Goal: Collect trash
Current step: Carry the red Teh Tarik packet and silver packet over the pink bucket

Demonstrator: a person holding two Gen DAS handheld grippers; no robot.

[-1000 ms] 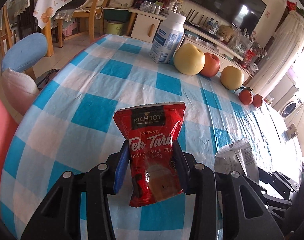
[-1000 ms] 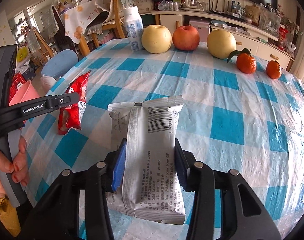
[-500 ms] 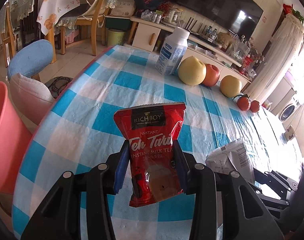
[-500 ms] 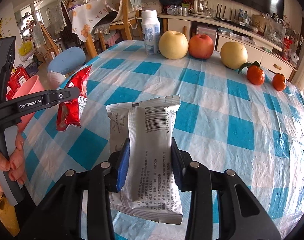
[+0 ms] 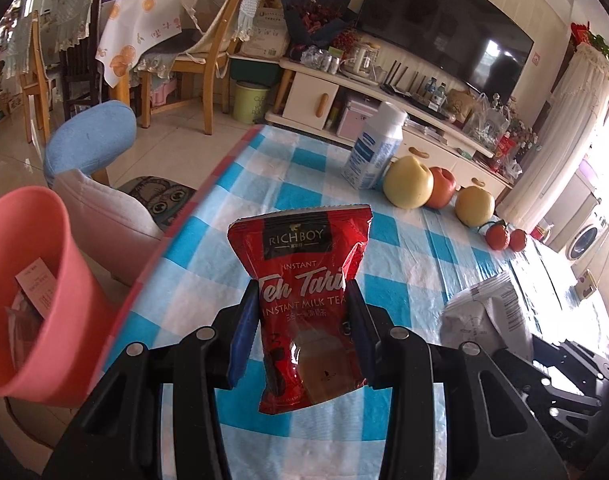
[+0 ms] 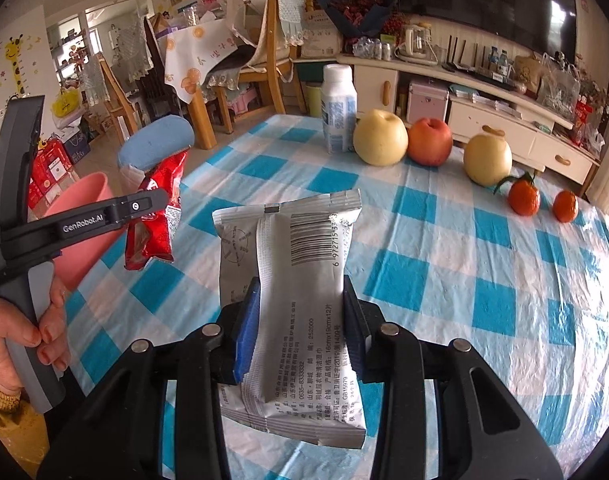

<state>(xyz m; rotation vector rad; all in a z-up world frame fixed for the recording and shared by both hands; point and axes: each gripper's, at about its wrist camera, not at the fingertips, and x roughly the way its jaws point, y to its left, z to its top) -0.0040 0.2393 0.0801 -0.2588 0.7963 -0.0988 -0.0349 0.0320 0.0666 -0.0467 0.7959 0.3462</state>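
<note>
The left tool (image 5: 300,336) grips the red sachet (image 5: 304,300); the pink bin (image 5: 36,300) stands off the worktop's left edge, nearest it. The right tool (image 6: 298,328) (clamped on the silver packet (image 6: 292,280)) is farther.

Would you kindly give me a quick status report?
Left gripper shut on red packet. Right gripper shut on silver packet. Pink bin left, unobstructed.

Left tool (image 5: 302,336), right tool (image 6: 300,320): both clamped.
</note>
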